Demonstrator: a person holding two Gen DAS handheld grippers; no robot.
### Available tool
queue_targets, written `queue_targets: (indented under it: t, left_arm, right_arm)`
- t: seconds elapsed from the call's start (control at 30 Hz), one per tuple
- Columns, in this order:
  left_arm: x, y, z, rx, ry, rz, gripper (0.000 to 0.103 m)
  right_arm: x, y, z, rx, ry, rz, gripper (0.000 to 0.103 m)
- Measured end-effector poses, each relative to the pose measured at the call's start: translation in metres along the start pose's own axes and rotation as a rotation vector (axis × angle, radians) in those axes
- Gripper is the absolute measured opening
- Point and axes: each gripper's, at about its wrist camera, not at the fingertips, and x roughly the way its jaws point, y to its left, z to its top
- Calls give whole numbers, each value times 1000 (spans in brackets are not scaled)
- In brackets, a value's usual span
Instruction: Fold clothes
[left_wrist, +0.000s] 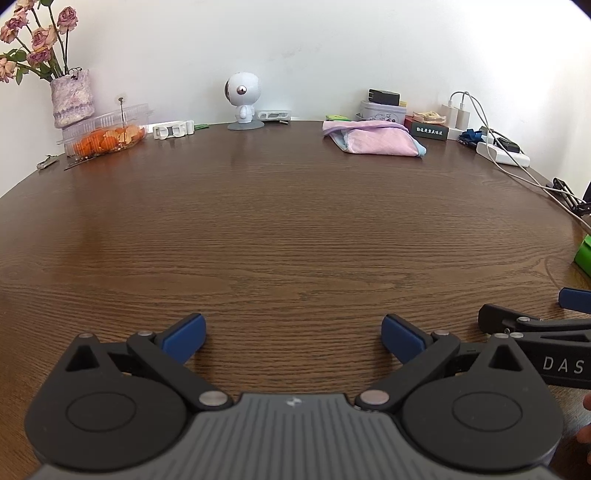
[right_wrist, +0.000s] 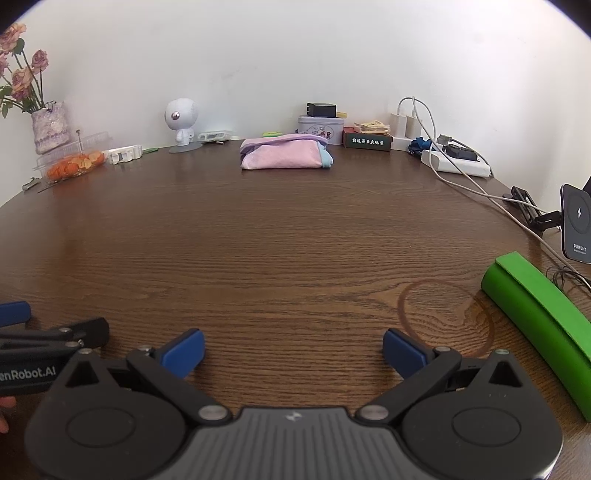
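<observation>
A folded pink garment with a light blue edge (left_wrist: 373, 140) lies at the far side of the brown wooden table (left_wrist: 280, 229); it also shows in the right wrist view (right_wrist: 284, 156). My left gripper (left_wrist: 293, 338) is open and empty, low over the near part of the table, far from the garment. My right gripper (right_wrist: 293, 350) is open and empty too, beside the left one. Part of the right gripper shows at the right edge of the left wrist view (left_wrist: 535, 325). Part of the left gripper shows at the left edge of the right wrist view (right_wrist: 55, 332).
Along the far wall stand a vase of dried roses (left_wrist: 72, 98), a plastic box of orange peel (left_wrist: 105, 134), a white robot figure (left_wrist: 242, 98), a tin (left_wrist: 382, 110) and chargers with cables (right_wrist: 454, 162). A green case (right_wrist: 539, 321) and a phone charger stand (right_wrist: 576, 229) sit at right.
</observation>
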Motion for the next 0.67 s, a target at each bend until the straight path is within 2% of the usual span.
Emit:
queue_targets:
  t: [0.67]
  left_arm:
    - [-1, -3, 0, -1, -1, 13, 102]
  right_arm:
    - [0, 0, 0, 8, -1, -9, 103]
